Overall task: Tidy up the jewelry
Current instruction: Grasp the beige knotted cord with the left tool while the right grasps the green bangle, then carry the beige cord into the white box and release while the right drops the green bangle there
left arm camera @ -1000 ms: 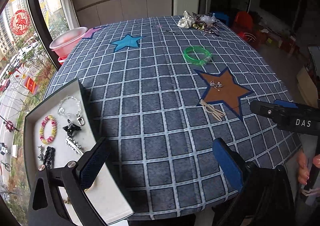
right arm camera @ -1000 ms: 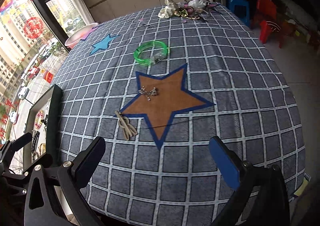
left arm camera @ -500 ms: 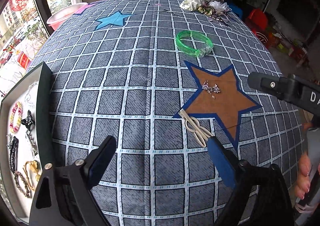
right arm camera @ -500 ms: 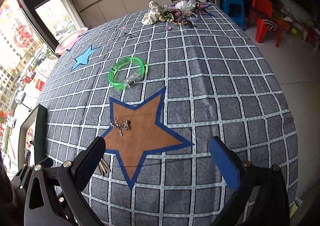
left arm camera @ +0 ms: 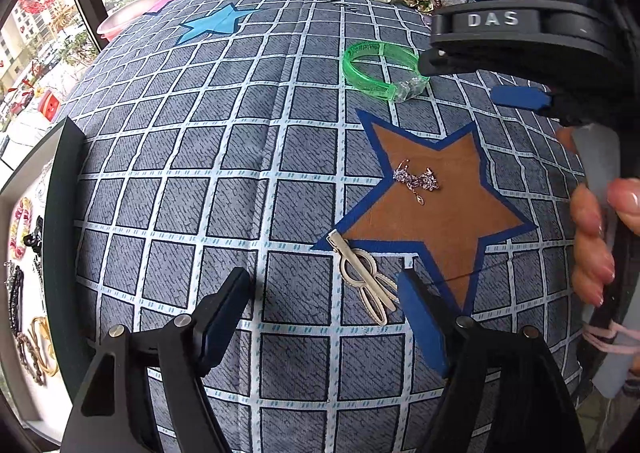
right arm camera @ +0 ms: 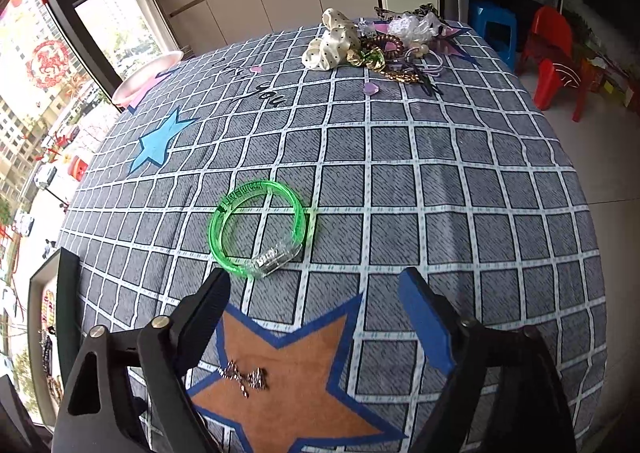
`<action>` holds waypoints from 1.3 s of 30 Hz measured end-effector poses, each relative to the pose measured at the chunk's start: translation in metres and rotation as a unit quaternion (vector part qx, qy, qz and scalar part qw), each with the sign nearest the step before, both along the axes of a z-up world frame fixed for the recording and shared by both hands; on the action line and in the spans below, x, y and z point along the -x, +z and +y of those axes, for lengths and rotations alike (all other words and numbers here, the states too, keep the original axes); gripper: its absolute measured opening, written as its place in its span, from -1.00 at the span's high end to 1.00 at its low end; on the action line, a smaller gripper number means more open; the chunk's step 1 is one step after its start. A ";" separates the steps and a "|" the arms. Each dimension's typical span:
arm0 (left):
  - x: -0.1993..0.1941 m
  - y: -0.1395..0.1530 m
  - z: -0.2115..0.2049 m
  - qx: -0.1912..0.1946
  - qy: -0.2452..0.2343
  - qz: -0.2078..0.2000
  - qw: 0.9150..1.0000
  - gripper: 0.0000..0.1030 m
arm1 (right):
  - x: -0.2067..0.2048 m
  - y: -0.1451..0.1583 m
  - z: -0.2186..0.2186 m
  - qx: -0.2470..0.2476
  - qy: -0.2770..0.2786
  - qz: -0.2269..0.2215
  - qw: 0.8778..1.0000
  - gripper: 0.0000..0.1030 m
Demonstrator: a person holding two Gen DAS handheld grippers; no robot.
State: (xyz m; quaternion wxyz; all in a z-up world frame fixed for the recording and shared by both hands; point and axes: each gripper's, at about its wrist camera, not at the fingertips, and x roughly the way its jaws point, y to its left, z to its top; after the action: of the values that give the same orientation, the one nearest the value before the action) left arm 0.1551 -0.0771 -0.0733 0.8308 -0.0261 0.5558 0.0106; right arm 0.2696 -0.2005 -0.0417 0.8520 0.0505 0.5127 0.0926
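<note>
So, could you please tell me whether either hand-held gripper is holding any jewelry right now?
Neither holds anything. The left hand-held gripper is open near the cream hair clip; the right hand-held gripper is open near the green bangle.

Table: we see a grid-patterned cloth (right arm camera: 440, 181) covering it.
Centre: green bangle (right arm camera: 260, 229).
Lower frame: sparkly earrings (right arm camera: 244, 375).
Top: accessory pile (right arm camera: 380, 45).
Left edge: tray (right arm camera: 66, 293).

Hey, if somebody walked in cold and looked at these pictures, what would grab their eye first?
Probably the bright green bangle lying flat on the grey checked tablecloth, just beyond the open right gripper. Next, the big brown star with a small sparkly piece on it, and the pale hair clip at its tip by the open left gripper.
</note>
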 end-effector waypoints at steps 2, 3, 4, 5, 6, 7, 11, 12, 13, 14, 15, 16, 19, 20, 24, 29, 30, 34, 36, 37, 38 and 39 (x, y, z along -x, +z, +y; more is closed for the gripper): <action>-0.002 0.000 -0.004 -0.002 -0.001 0.001 1.000 -0.62 | -0.009 -0.006 0.003 0.004 0.001 0.002 1.000 -0.45; -0.003 -0.001 -0.005 -0.004 0.000 0.001 1.000 -0.62 | -0.013 -0.008 0.005 0.008 0.001 0.001 1.000 -0.44; -0.003 -0.001 -0.007 -0.007 0.001 0.001 1.000 -0.62 | -0.016 -0.010 0.006 0.012 0.000 0.001 1.000 -0.43; -0.003 -0.002 -0.008 -0.011 0.001 0.000 1.000 -0.62 | -0.020 -0.013 0.006 0.016 -0.001 0.001 1.000 -0.43; -0.003 -0.002 -0.010 -0.015 -0.001 -0.001 1.000 -0.62 | -0.023 -0.016 0.007 0.016 -0.001 0.002 1.000 -0.42; -0.005 -0.003 -0.011 -0.016 -0.002 -0.004 1.000 -0.61 | -0.027 -0.018 0.008 0.016 -0.001 0.002 1.000 -0.42; -0.004 -0.002 -0.016 -0.017 -0.009 -0.008 1.000 -0.52 | -0.034 -0.022 0.016 0.039 0.009 -0.007 0.999 -0.40; -0.004 -0.001 -0.018 -0.016 -0.013 -0.009 1.000 -0.46 | -0.035 -0.023 0.019 0.049 0.014 -0.011 0.999 -0.39; -0.003 -0.001 -0.019 -0.016 -0.017 -0.011 1.000 -0.38 | -0.035 -0.024 0.022 0.058 0.017 -0.014 0.998 -0.39; -0.002 0.000 -0.020 -0.015 -0.021 -0.012 1.000 -0.34 | -0.035 -0.024 0.025 0.069 0.020 -0.017 0.997 -0.36; -0.002 0.001 -0.021 -0.014 -0.025 -0.013 1.000 -0.25 | -0.035 -0.025 0.027 0.080 0.023 -0.021 0.996 -0.27; -0.001 0.002 -0.022 -0.013 -0.030 -0.015 0.999 -0.12 | -0.034 -0.025 0.030 0.090 0.026 -0.026 0.995 -0.18; 0.002 0.004 -0.024 -0.010 -0.044 -0.019 0.999 0.26 | -0.032 -0.023 0.030 0.089 0.027 -0.029 0.995 0.41; 0.004 0.005 -0.024 -0.008 -0.049 -0.021 0.999 0.32 | -0.032 -0.022 0.029 0.086 0.026 -0.028 0.996 0.73; 0.005 0.006 -0.010 0.018 -0.065 -0.023 0.997 0.49 | -0.026 -0.021 0.021 0.064 0.018 -0.022 0.998 0.83; 0.008 0.007 0.002 0.035 -0.075 -0.023 0.996 0.49 | -0.009 -0.016 0.012 0.035 0.009 -0.020 0.999 0.84; 0.009 0.007 0.003 0.033 -0.077 -0.025 0.996 0.49 | -0.004 -0.015 0.010 0.031 0.008 -0.022 0.999 0.84; 0.015 0.009 0.008 0.027 -0.088 -0.026 0.995 0.49 | 0.014 -0.007 0.004 0.016 0.006 -0.027 1.000 0.84; 0.020 0.012 0.010 0.023 -0.094 -0.031 0.995 0.49 | 0.025 -0.003 0.001 0.010 0.005 -0.030 0.999 0.84; 0.022 0.014 0.010 0.021 -0.096 -0.034 0.995 0.49 | 0.031 -0.001 0.000 0.007 0.006 -0.031 0.999 0.84; 0.024 0.016 0.012 0.022 -0.098 -0.036 0.994 0.49 | 0.037 0.001 0.000 0.005 0.007 -0.032 0.999 0.84; 0.025 0.018 0.014 0.023 -0.099 -0.039 0.994 0.49 | 0.042 0.002 -0.001 0.004 0.007 -0.033 0.999 0.84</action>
State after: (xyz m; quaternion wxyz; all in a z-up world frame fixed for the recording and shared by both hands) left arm 0.1305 -0.0631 -0.0554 0.8480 0.0100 0.5230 -0.0855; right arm 0.2272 -0.2017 -0.0393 0.8682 0.0408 0.4847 0.0983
